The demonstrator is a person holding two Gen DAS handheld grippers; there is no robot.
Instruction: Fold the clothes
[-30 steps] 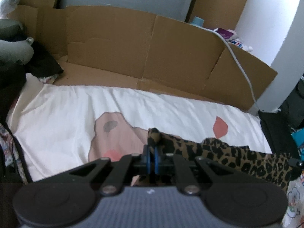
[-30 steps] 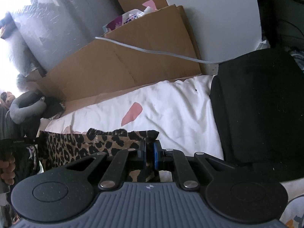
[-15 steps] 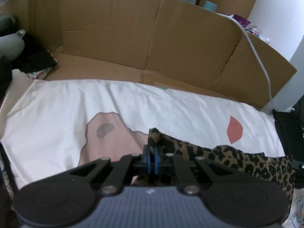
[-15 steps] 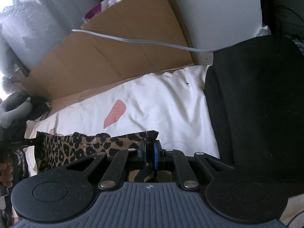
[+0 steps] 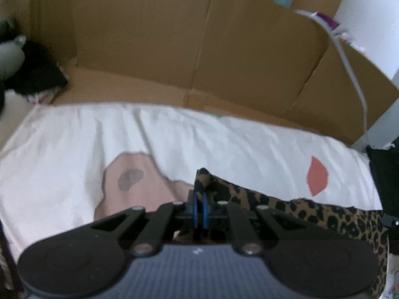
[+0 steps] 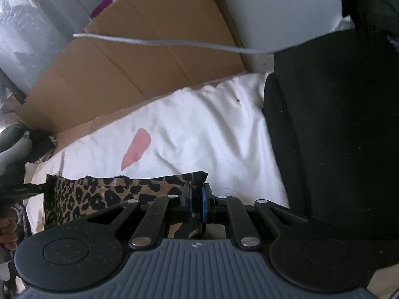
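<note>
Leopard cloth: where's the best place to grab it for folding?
By its two top corners, one per gripper, coming from the near side. The leopard cloth hangs as a flat sheet with a straight top edge, and the left gripper and right gripper already pinch those corners.

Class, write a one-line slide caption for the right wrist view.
Right gripper shut on one corner of the leopard-print garment, held above a white sheet, with cardboard behind.
</note>
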